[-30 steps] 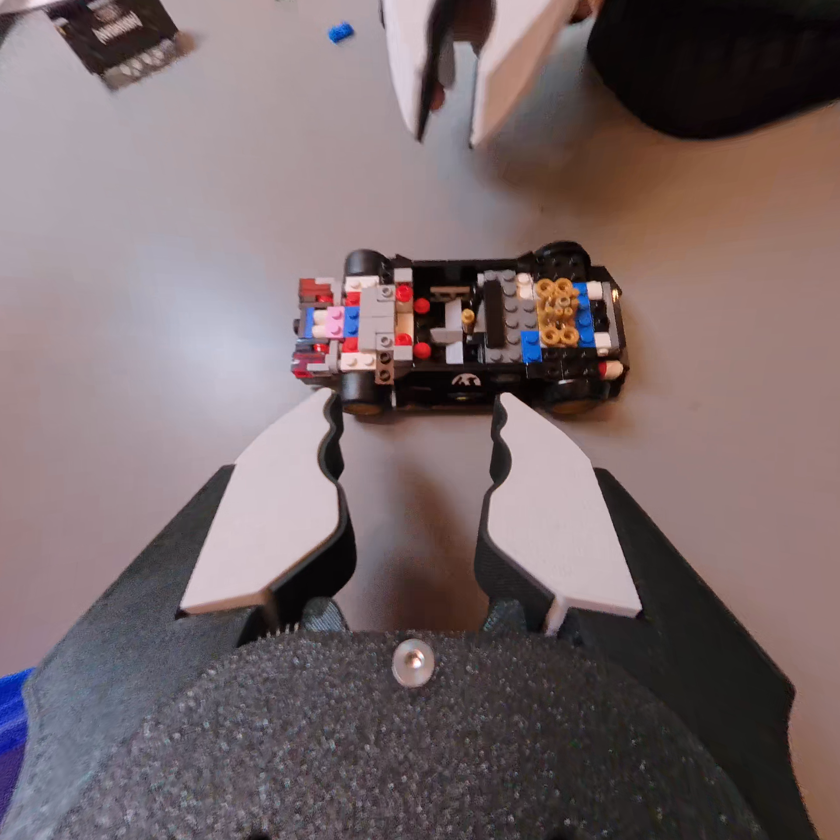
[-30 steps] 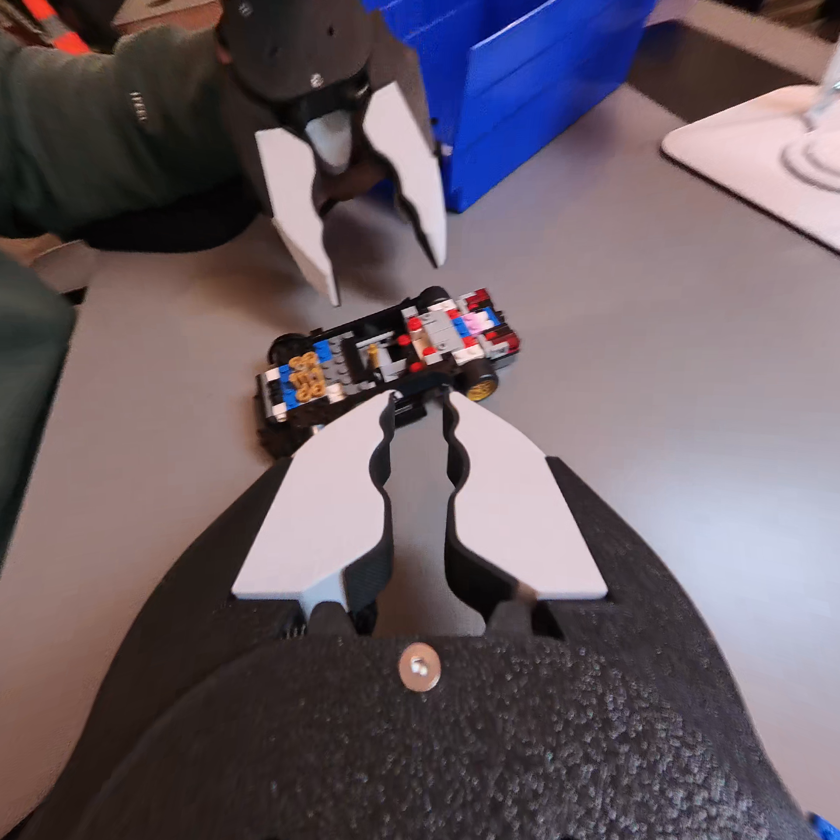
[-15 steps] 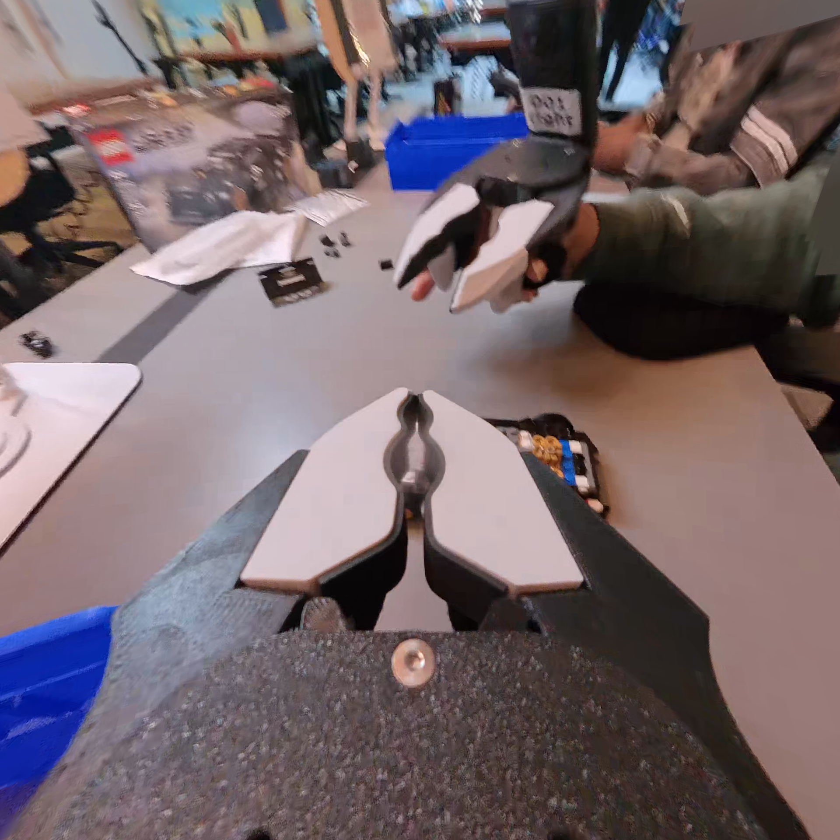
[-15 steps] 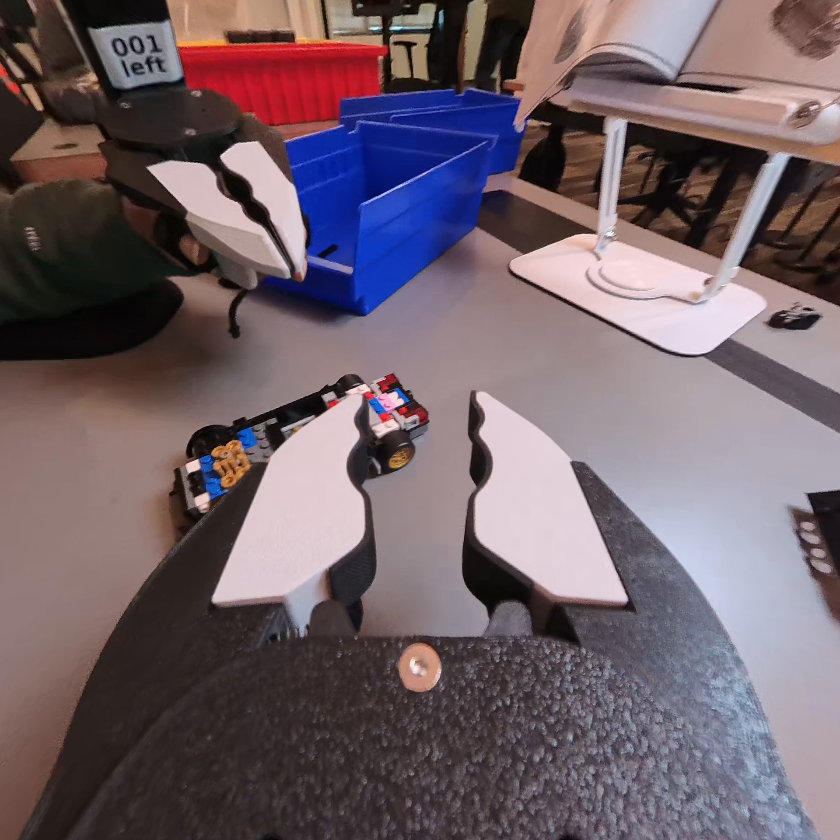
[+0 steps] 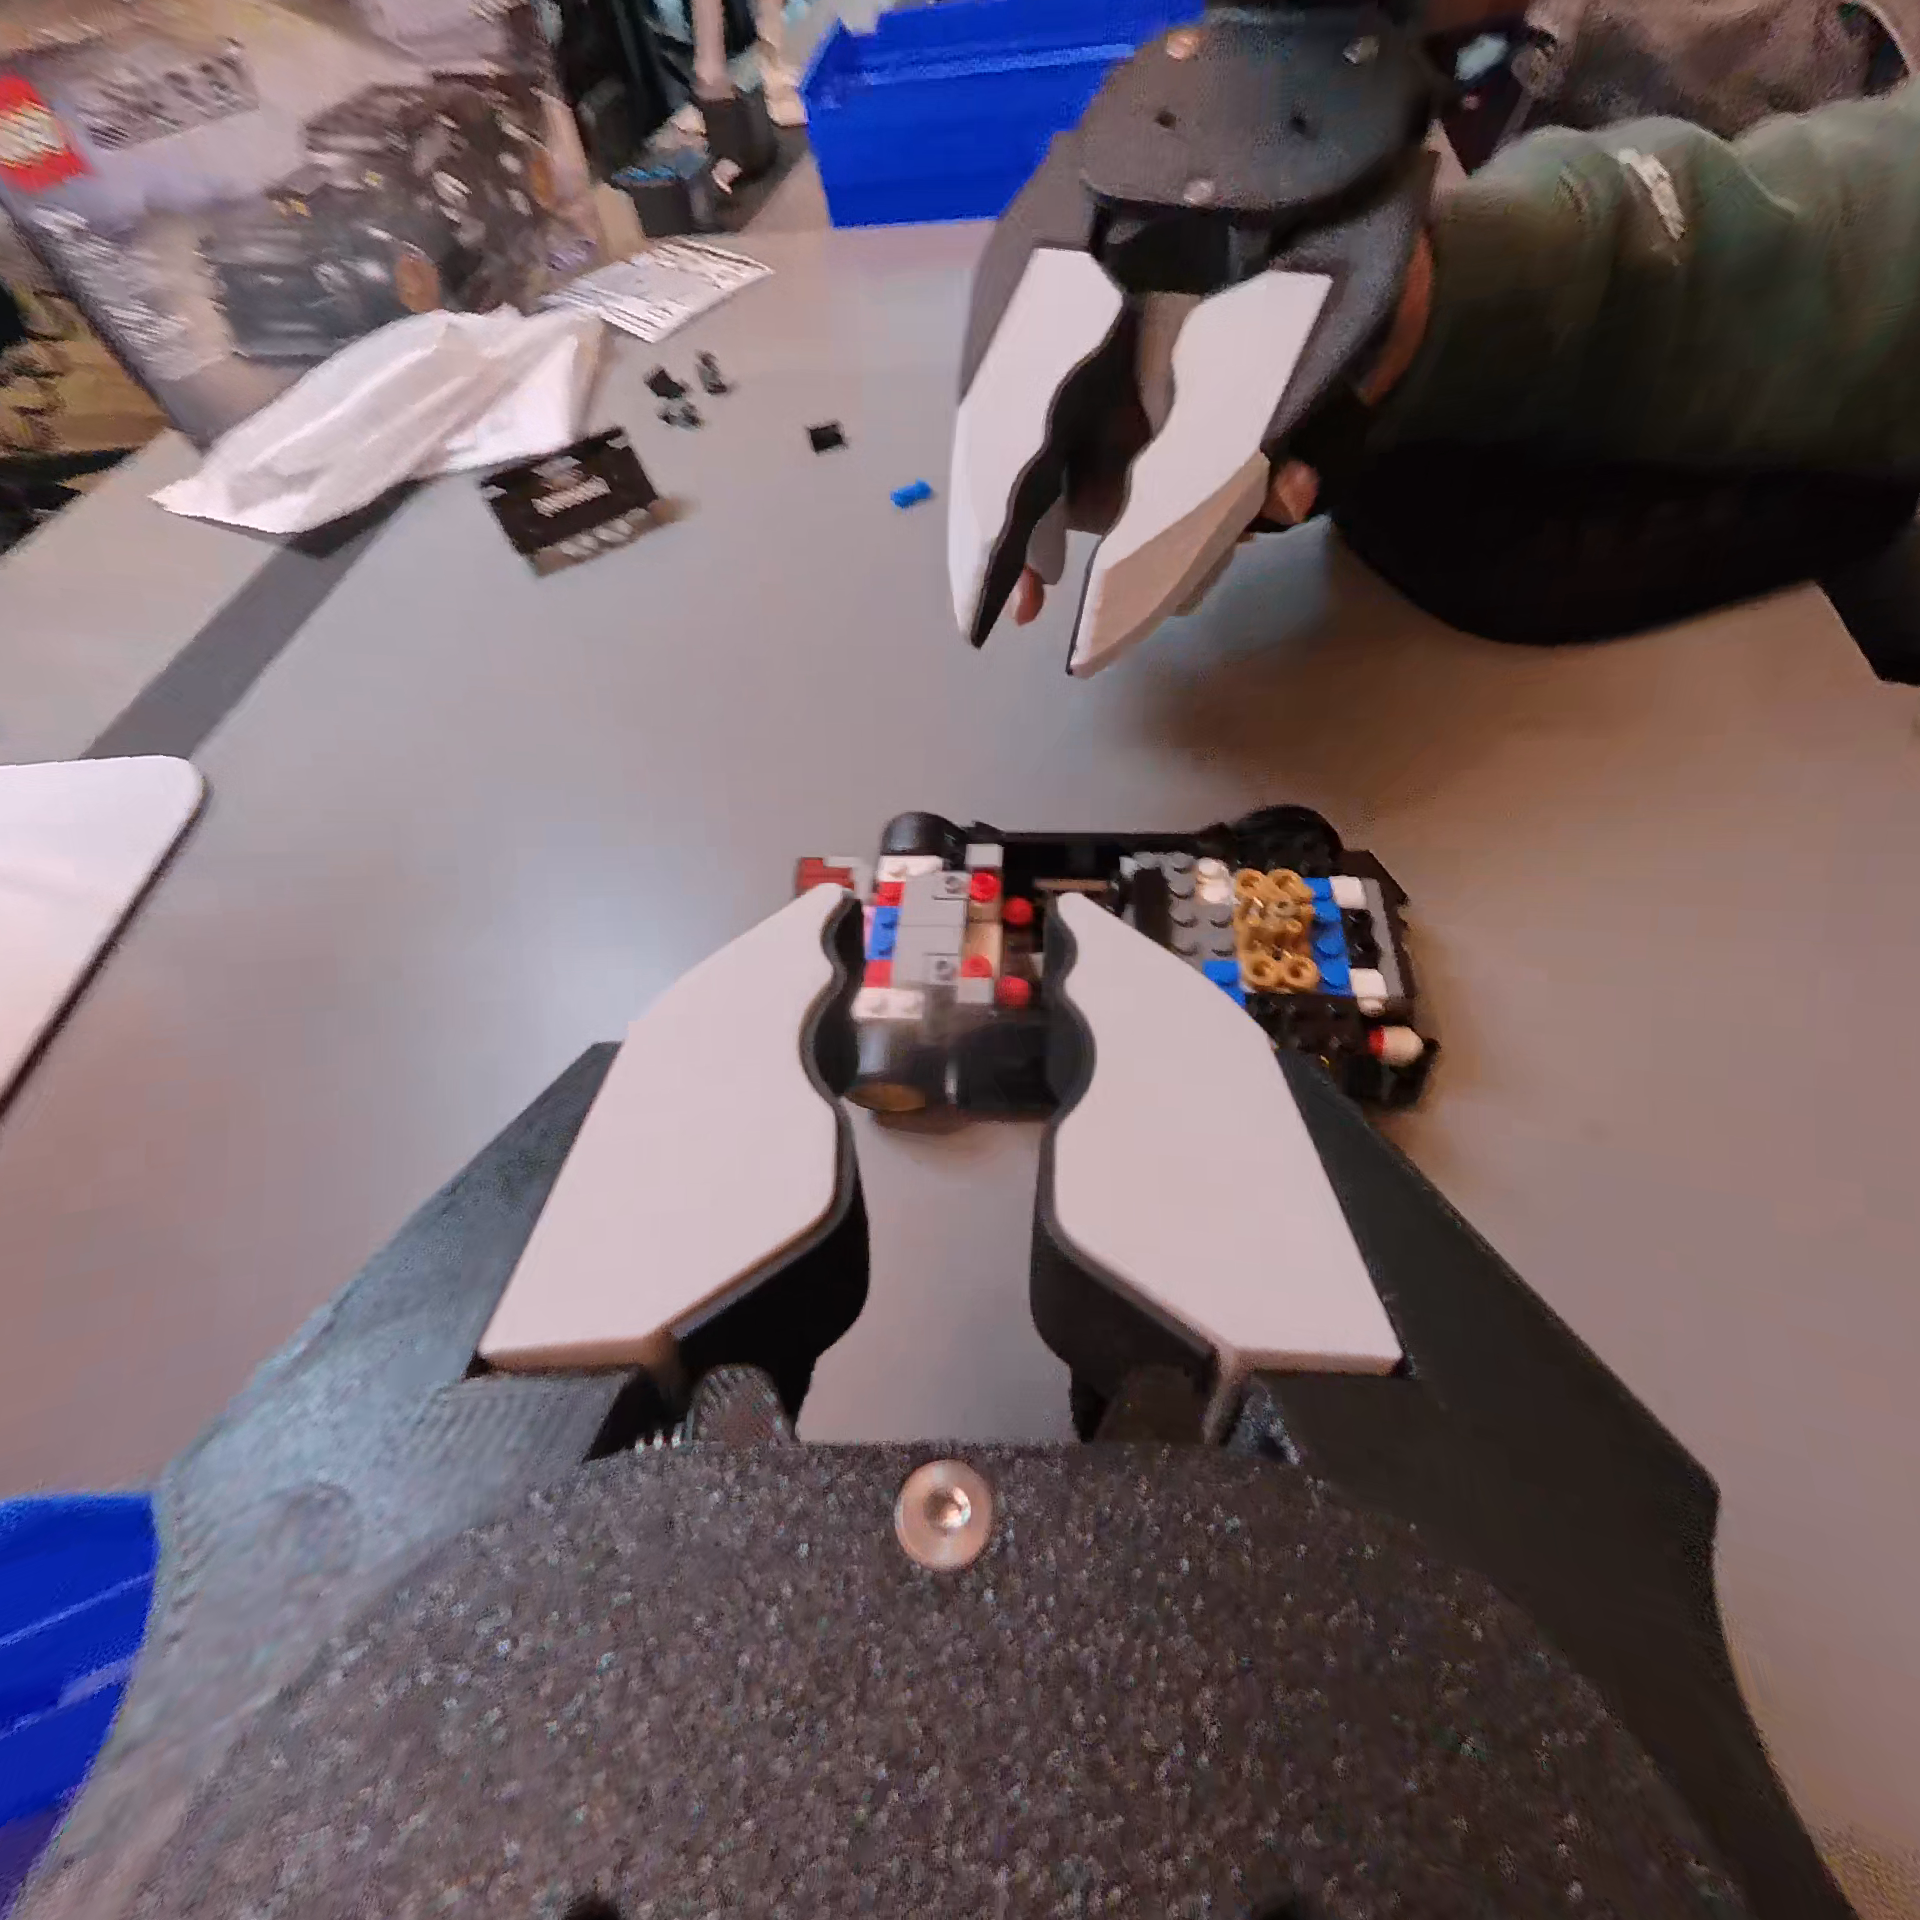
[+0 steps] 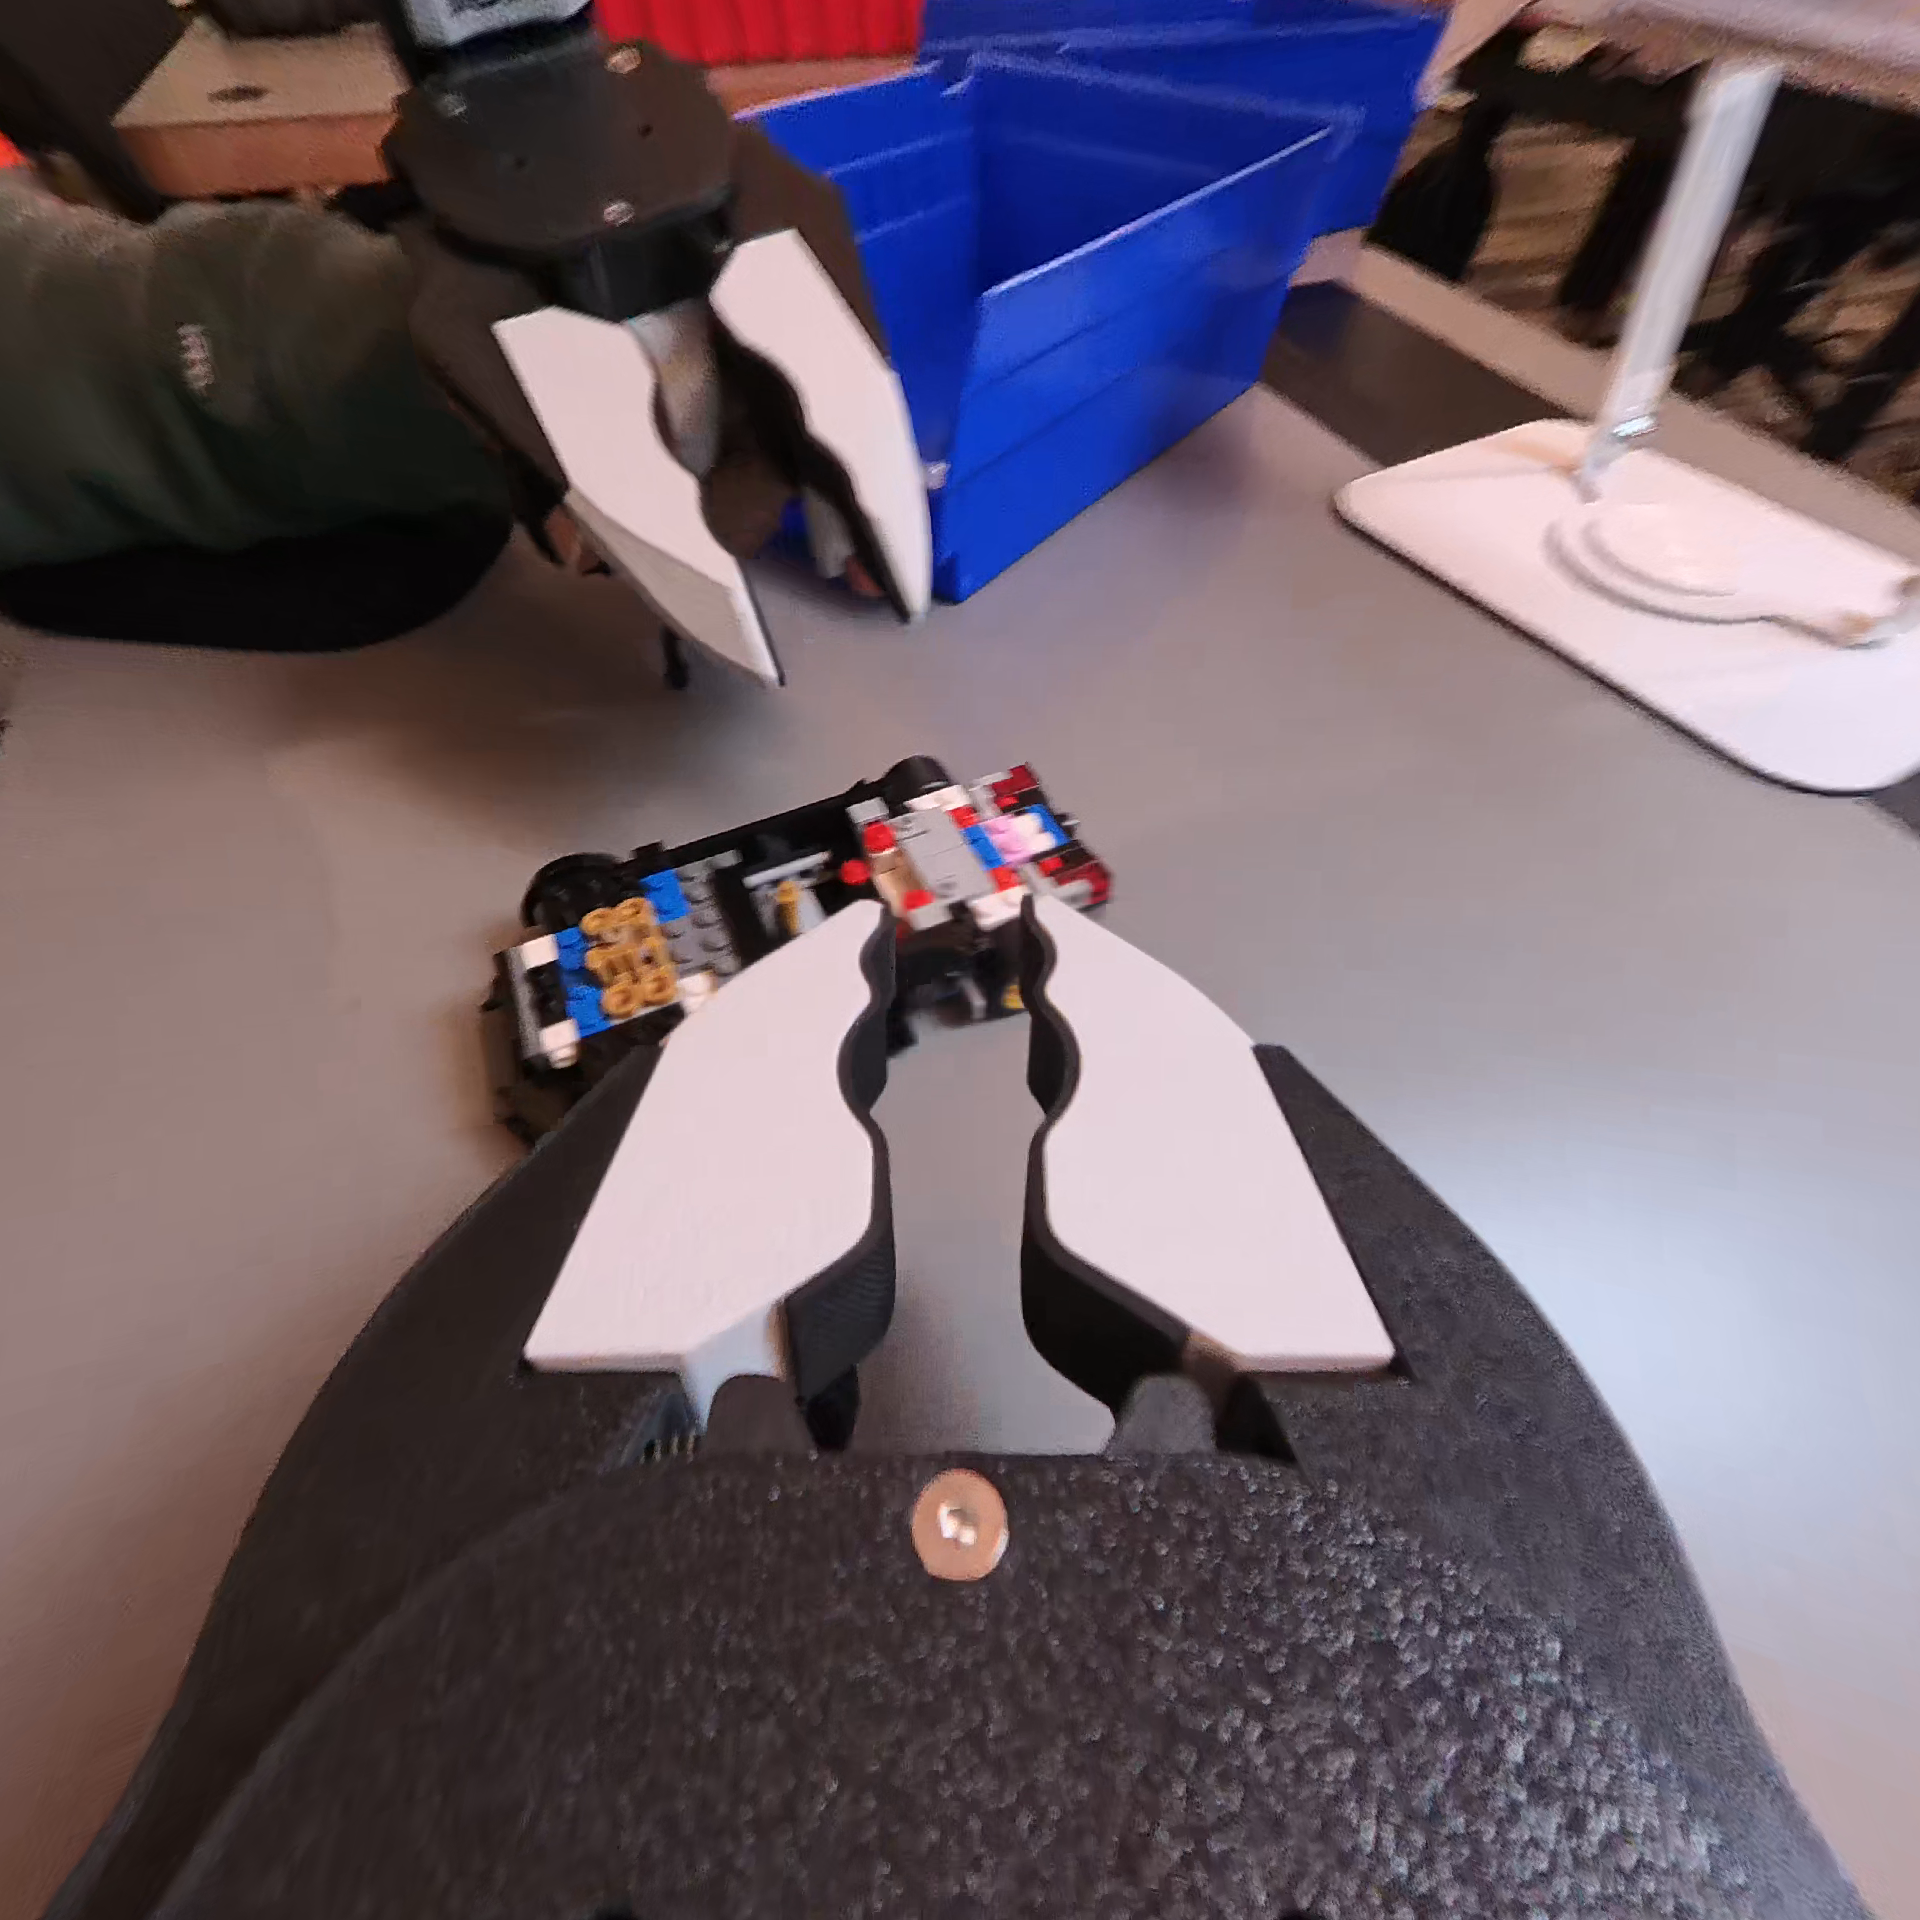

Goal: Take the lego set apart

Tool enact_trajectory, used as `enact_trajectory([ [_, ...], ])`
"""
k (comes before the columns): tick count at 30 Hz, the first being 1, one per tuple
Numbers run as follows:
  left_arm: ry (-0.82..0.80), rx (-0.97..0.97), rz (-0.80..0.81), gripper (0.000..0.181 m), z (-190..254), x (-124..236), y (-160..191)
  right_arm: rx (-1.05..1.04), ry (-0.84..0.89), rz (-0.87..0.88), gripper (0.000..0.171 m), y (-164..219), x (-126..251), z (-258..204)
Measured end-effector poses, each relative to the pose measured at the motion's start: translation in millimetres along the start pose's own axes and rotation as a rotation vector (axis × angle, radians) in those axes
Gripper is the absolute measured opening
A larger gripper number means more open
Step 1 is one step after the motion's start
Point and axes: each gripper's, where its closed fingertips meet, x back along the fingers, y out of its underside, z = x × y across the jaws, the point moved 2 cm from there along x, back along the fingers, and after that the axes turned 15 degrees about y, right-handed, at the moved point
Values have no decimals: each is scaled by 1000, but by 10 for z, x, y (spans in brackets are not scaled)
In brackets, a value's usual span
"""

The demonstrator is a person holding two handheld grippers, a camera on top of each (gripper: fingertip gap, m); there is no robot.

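In the left wrist view, the left gripper is low over the car with its fingers apart, one on each side of the end with the red and grey bricks. Half a second ago these fingers were pressed together and lifted, and most of the car was hidden behind them; now they have opened and come back down. They hold nothing, and I cannot tell if the pads touch the bricks. The car rests on the grey table and looks mostly built. The right gripper hangs above the table beyond the car, its fingers a little apart and empty. A small blue brick and some black pieces lie far behind, near a dark card.

In the right wrist view, the right gripper points at the same end of the car from the other side. Its fingers are apart but narrower than half a second ago, and nothing is between them. The left gripper hangs open above the car, before the blue bin.

I judge that both grippers have returned to the car for a new grasp, so the next brick is not yet pulled off
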Motion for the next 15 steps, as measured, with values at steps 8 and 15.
enact_trajectory([
  [8,197,-7,-146,44,290,-192,230,113,-238,-217,16,50,-194,-421],
  [15,261,-13,-173,41,422,-328,286,247,-368,-409,11,124,-300,-574],
])
